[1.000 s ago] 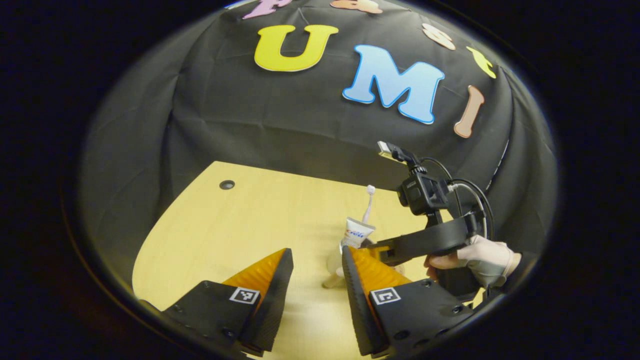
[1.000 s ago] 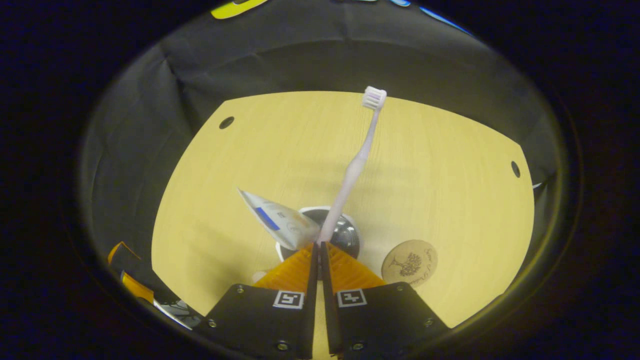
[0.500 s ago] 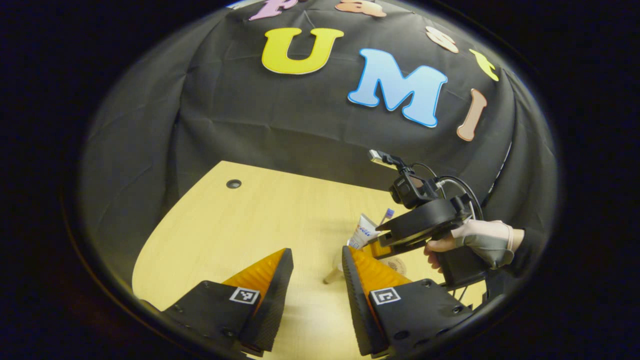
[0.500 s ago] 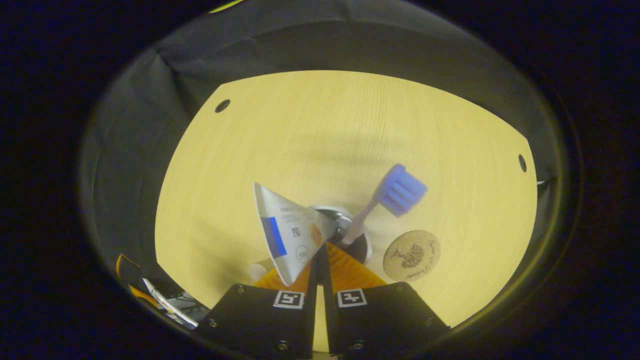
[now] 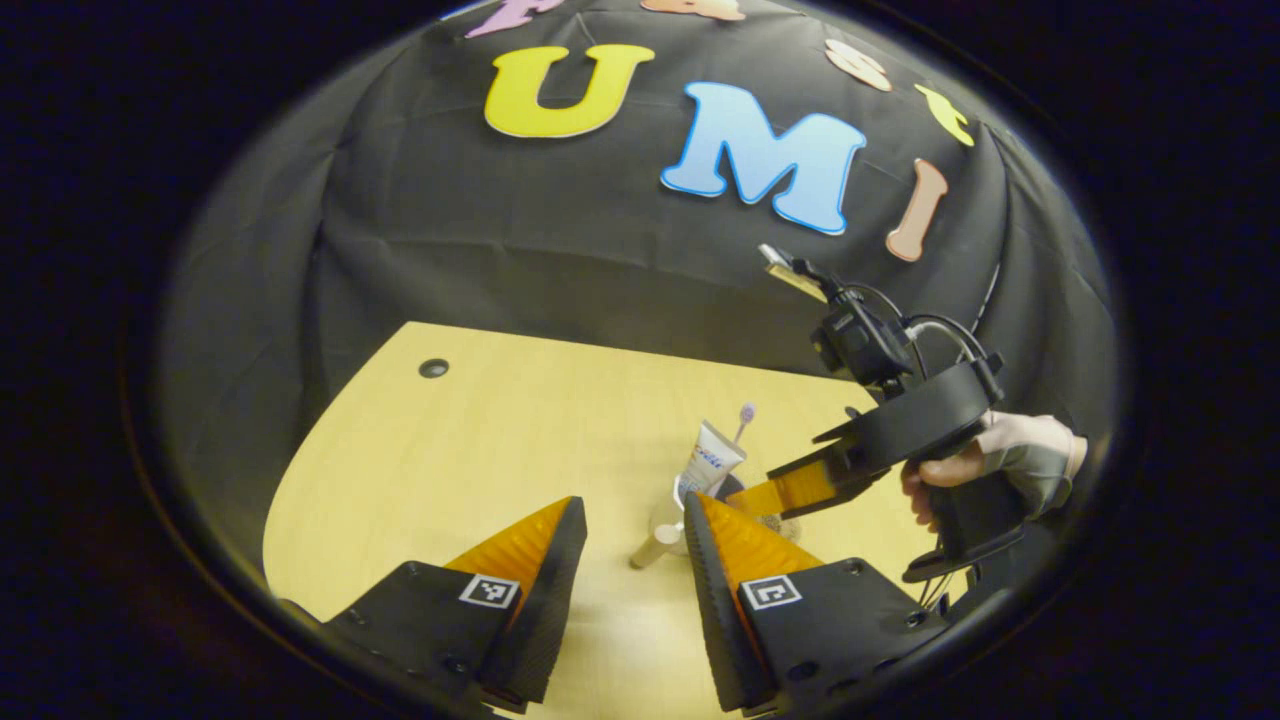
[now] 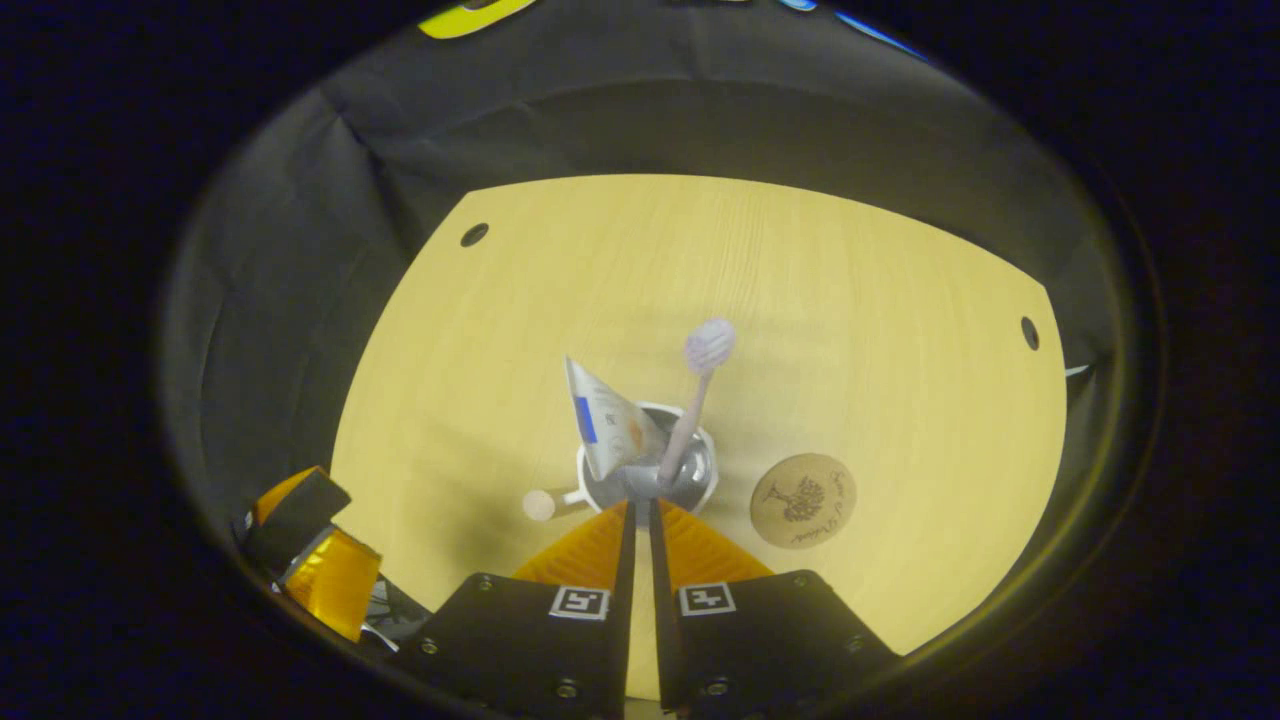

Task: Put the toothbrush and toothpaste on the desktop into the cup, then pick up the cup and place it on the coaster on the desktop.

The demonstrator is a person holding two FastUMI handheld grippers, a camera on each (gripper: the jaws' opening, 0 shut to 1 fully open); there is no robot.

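**Cup is loaded, but the move to the coaster can spill it**

The cup stands on the desktop, just in front of the right gripper, whose fingers are pressed together and hold nothing. The left gripper is spread wide, also with nothing between its fingers. The toothbrush and the toothpaste tube lean out of the cup, well above its rim. The coaster lies near, to one side. I judge the risk is tipping: a grip on the thin handle or a fast lift can swing the tall contents and overturn the cup, or set it partly off the coaster.
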